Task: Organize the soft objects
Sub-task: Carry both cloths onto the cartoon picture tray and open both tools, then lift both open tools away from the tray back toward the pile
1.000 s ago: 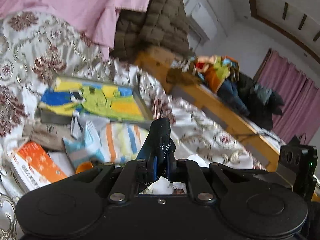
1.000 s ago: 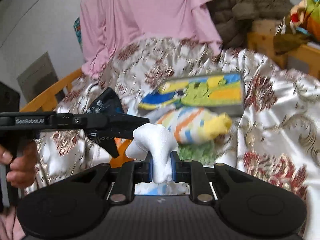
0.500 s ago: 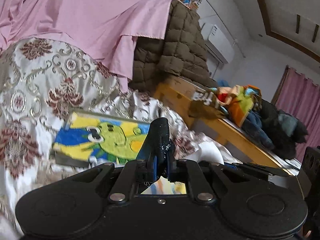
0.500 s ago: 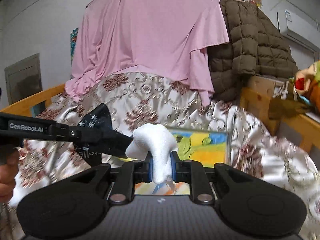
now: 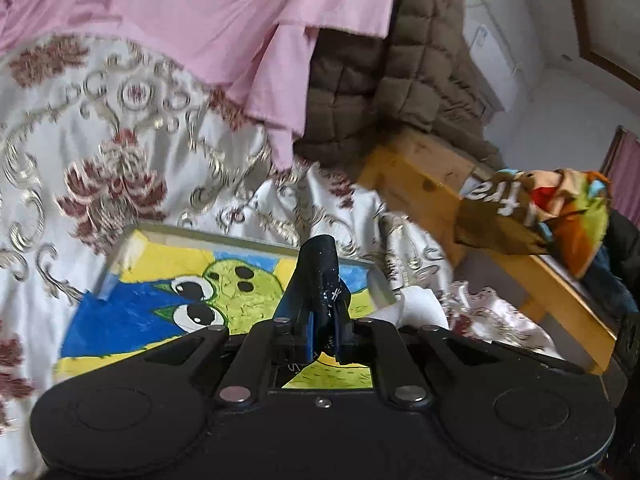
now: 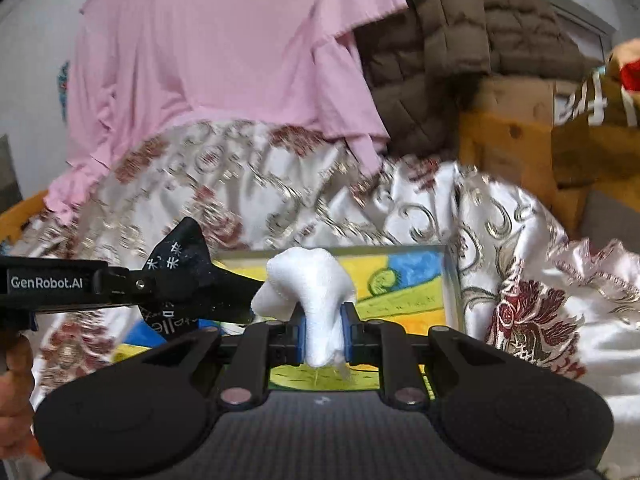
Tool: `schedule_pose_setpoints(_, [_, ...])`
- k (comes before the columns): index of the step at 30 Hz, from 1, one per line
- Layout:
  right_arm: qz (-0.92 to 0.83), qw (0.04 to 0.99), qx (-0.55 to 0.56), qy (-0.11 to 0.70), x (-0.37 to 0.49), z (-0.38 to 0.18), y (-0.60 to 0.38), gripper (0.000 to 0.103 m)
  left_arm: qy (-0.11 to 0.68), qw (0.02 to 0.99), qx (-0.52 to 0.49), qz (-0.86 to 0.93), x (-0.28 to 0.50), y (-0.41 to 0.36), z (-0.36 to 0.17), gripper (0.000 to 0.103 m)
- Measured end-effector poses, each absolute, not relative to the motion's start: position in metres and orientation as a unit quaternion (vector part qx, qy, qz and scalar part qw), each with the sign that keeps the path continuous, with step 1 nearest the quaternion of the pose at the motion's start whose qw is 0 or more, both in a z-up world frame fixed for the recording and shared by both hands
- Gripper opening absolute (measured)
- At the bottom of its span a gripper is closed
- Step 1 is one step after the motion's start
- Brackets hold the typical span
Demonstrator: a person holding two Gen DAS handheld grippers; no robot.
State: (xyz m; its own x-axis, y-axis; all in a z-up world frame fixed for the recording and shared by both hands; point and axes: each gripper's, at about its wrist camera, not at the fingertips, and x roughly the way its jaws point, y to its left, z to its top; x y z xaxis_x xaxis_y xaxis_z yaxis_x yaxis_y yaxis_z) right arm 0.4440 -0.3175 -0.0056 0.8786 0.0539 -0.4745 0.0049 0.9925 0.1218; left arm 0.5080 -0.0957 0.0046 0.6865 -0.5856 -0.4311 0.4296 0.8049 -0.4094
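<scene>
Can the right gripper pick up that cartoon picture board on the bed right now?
Probably not: the right gripper is shut on a white sock, so its jaws are full, though the board lies uncovered just ahead.

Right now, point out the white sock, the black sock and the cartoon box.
white sock (image 6: 310,284), right wrist view, on its bulging upper end above the pads.
black sock (image 5: 320,276), left wrist view, on its upright middle.
cartoon box (image 5: 136,312), left wrist view, on the blue patch of its lid.
</scene>
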Motion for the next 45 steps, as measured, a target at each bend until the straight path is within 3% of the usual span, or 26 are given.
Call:
schedule_pose_setpoints(13, [-0.008,0.946,0.083,0.313,0.474,-0.037,-0.328,0.021,0.378,0.885,-0.125,-0.241,0.554,-0.116,-0.038,0.010])
schedule_pose_setpoints(22, [-0.011,0.940,0.067,0.333,0.473,-0.043,-0.324,0.034,0.412,0.887,-0.065,-0.198,0.550,-0.130,-0.047,0.020])
schedule_pose_setpoints(24, [-0.015,0.942,0.064,0.330,0.471,-0.040,-0.324,0.046,0.409,0.890,-0.063,-0.193,0.547,-0.129,-0.046,0.035])
schedule_pose_setpoints(30, [-0.019,0.949,0.061,0.309,0.461,-0.021,-0.325,0.064,0.390,0.902,-0.078,-0.169,0.540,-0.118,-0.032,0.064])
schedule_pose_setpoints(33, [-0.021,0.953,0.061,0.297,0.453,-0.008,-0.324,0.073,0.380,0.906,-0.087,-0.163,0.534,-0.112,-0.021,0.067])
schedule_pose_setpoints(41, [-0.008,0.969,0.068,0.236,0.405,0.036,-0.313,0.089,0.310,0.933,-0.099,-0.156,0.489,-0.093,0.026,0.089])
schedule_pose_setpoints(45, [-0.005,0.979,0.064,0.193,0.368,0.056,-0.309,0.098,0.272,0.944,-0.102,-0.157,0.454,-0.081,0.050,0.092])
